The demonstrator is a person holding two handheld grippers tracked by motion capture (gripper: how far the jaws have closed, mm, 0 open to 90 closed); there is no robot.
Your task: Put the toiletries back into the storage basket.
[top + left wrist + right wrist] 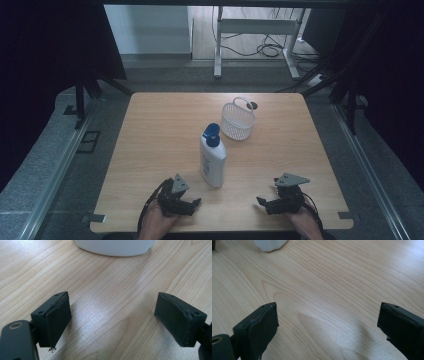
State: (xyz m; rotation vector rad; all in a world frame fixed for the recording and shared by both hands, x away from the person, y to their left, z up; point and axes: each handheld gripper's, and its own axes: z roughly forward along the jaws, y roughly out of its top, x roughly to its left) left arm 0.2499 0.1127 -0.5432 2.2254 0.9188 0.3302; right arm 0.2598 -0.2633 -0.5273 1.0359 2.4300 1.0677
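A white bottle [212, 162] with a blue cap lies on the wooden table [150, 150], cap pointing away from me. Behind it to the right stands a white mesh basket [238, 120] with a handle. My left gripper [195, 204] rests open near the table's front edge, just left of the bottle's base. The bottle's white base [115, 247] lies ahead of the left gripper [112, 317], whose jaws stand wide with bare wood between them. My right gripper [261, 202] is open at the front right. From the right gripper [327, 327] the bottle's base [270, 244] shows far off at upper left.
Bare wood lies between the two grippers and along the table's left and right sides. A small dark hole [252, 105] is in the tabletop behind the basket. Beyond the table stand a white desk frame [255, 30] and loose cables on the floor.
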